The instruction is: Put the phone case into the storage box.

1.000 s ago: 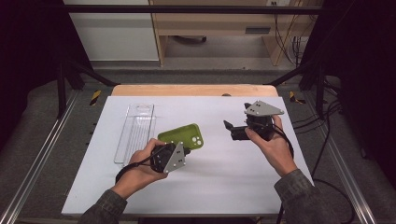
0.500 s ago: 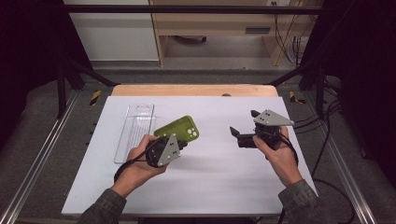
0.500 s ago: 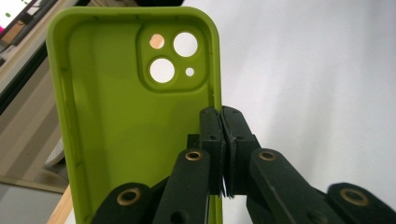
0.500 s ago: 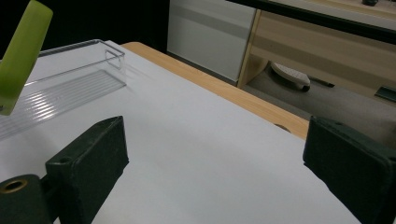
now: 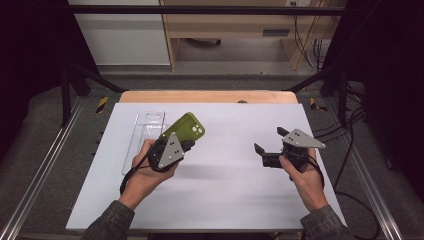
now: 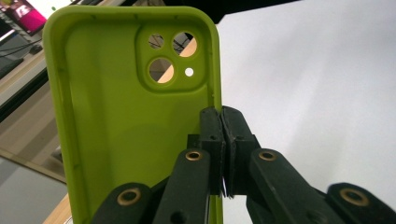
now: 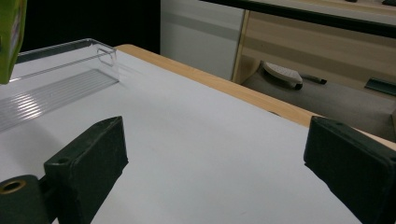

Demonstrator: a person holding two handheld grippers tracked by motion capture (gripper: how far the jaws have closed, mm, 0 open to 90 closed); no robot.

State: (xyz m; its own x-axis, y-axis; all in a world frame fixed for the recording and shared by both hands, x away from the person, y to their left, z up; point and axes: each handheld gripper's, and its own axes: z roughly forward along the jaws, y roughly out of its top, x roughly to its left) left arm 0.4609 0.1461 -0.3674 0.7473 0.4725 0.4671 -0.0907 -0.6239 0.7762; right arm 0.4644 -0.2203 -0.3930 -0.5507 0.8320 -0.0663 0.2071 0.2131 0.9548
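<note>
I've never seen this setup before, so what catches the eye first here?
The bright green phone case stands out, lifted above the white table at left centre, its edge pinched in the left gripper. Behind it lies a clear plastic tray, and the right gripper hangs open, holding nothing.

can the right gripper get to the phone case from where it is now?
Probably yes. The right gripper is open and empty, only bare table lies between, and the phone case sticks up from the left gripper.
</note>
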